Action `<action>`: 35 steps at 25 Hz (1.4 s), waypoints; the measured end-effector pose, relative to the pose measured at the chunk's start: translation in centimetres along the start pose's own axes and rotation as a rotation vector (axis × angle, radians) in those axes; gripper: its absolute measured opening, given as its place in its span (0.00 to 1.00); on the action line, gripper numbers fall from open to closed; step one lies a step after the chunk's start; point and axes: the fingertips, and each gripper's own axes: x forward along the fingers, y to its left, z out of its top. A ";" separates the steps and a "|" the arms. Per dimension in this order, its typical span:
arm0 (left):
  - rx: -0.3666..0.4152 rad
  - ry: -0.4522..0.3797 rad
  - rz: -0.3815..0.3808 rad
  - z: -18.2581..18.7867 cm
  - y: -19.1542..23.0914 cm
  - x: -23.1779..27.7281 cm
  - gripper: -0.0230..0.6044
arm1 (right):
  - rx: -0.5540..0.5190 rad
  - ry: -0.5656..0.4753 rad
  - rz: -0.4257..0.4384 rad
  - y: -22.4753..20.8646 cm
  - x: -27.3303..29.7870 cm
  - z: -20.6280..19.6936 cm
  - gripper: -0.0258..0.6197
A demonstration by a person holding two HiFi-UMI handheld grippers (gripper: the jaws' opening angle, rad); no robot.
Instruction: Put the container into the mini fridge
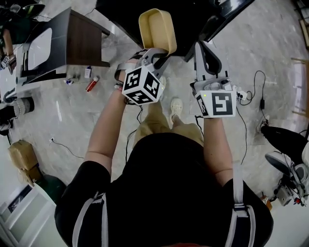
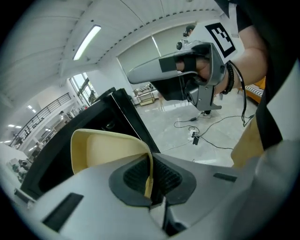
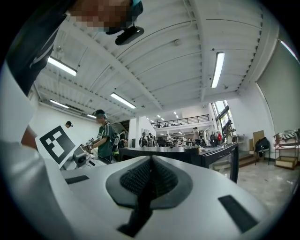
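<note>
A cream-yellow open container [image 1: 157, 29] hangs in the air in front of the black mini fridge [image 1: 193, 14], its hollow facing me. My left gripper [image 1: 161, 54] is shut on the container's near rim. In the left gripper view the thin wall of the container [image 2: 108, 150] is pinched between the pads of the left gripper [image 2: 150, 180]. My right gripper [image 1: 200, 46] is held beside it, shut and empty, pointing at the fridge's edge. The right gripper view shows the right gripper [image 3: 151, 176] with its pads together, and the fridge's black body [image 3: 187, 154] beyond.
A dark cabinet [image 1: 67, 43] stands at the left, with small bottles [image 1: 91, 84] on the floor near it. Cables and a power strip [image 1: 248, 94] lie at the right. My own feet [image 1: 176, 106] are below the grippers. People [image 3: 105, 136] stand far off.
</note>
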 end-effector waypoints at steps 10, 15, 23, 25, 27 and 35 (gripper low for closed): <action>0.084 0.150 -0.163 -4.8 3.1 5.3 0.08 | 0.012 0.068 0.010 -0.8 4.7 -2.3 0.10; 0.116 0.196 -0.231 -6.9 3.4 8.6 0.08 | 0.015 0.095 -0.003 -1.8 6.0 -4.2 0.10; 0.170 0.256 -0.250 -9.1 4.6 12.8 0.08 | 0.040 0.126 -0.024 -3.5 7.2 -6.6 0.10; 0.180 0.266 -0.252 -9.6 5.1 13.7 0.08 | 0.046 0.133 -0.026 -3.7 7.5 -7.3 0.10; 0.192 0.277 -0.253 -10.2 5.6 14.7 0.08 | 0.051 0.137 -0.028 -3.9 7.9 -7.8 0.10; 0.175 0.298 -0.263 -11.4 7.5 18.4 0.08 | 0.064 0.163 -0.029 -4.6 9.2 -9.8 0.10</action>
